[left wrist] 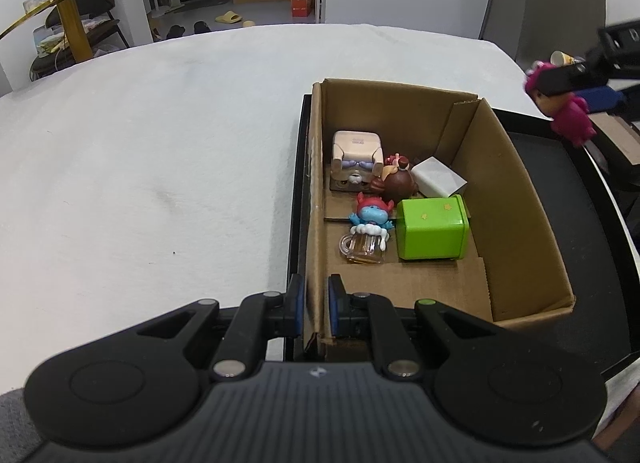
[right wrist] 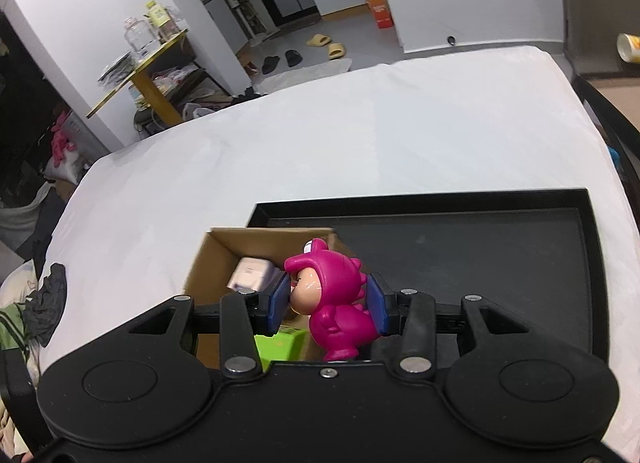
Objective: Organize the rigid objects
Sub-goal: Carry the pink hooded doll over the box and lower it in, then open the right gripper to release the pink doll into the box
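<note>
1. White cloth covers the table point(left wrist: 160, 151); beyond it at twelve o'clock we see a tiled floor with slippers and a doorway.
2. Our right gripper point(right wrist: 330, 303) holds the pink dinosaur figurine point(right wrist: 340, 303) clear of the surface, its blue pads pressed on the face at one side and the spiny back at the other. In the left wrist view the figurine point(left wrist: 568, 115) hangs at two o'clock, above the black tray point(left wrist: 560, 167) and just outside the box wall.
3. We judge the figurine light, hard and glossy, so it could slip or twist between the pads. The grip across head and back looks sensible, since the rounded belly below offers less purchase.
4. It looks like moulded plastic: a magenta hooded suit with small back spikes, a peach face, stubby legs hanging downward.
5. Our left gripper point(left wrist: 316, 303) is closed narrow on the near wall of the cardboard box point(left wrist: 516, 215), one pad inside and one outside, steadying it on the tray.
6. Inside the box, toward its eleven o'clock corner, sit a green tin point(left wrist: 432, 227), a blue figure with a beer mug point(left wrist: 368, 231), a brown figure point(left wrist: 396, 179), a beige figure point(left wrist: 356, 155) and a white block point(left wrist: 438, 177).
7. Free floor in the box lies at six o'clock, nearest the left gripper.
</note>
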Demonstrator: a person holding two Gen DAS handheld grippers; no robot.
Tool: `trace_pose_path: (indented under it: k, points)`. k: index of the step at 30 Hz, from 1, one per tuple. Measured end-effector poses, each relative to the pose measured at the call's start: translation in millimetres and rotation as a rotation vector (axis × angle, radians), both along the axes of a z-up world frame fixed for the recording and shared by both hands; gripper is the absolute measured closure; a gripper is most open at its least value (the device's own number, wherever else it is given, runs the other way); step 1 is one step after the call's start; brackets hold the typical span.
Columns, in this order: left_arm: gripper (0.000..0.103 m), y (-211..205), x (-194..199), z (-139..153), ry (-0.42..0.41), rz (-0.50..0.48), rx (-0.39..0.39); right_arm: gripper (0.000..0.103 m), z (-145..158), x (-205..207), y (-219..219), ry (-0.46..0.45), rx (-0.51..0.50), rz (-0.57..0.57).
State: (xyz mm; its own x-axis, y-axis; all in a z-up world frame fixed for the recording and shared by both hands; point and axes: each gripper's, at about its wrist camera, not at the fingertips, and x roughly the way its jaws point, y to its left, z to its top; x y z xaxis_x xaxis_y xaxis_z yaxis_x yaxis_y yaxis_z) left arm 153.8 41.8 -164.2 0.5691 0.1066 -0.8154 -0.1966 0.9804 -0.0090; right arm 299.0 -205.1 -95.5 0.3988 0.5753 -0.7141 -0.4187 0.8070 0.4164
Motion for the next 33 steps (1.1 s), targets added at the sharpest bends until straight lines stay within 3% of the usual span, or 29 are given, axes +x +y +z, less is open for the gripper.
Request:
trace_pose_path:
  k: [13, 33]
  points:
    - [0.092, 7.3, -3.9, 0.6, -0.02, -0.008, -0.043, 0.061, 5.7, -15.5, 50.8, -0.009, -0.043, 0.058]
    - [0.092, 13.1, -6.4, 0.0, -0.028, -0.013, -0.077, 0.06, -10.6, -38.9, 73.0, -0.004, -0.149, -0.047]
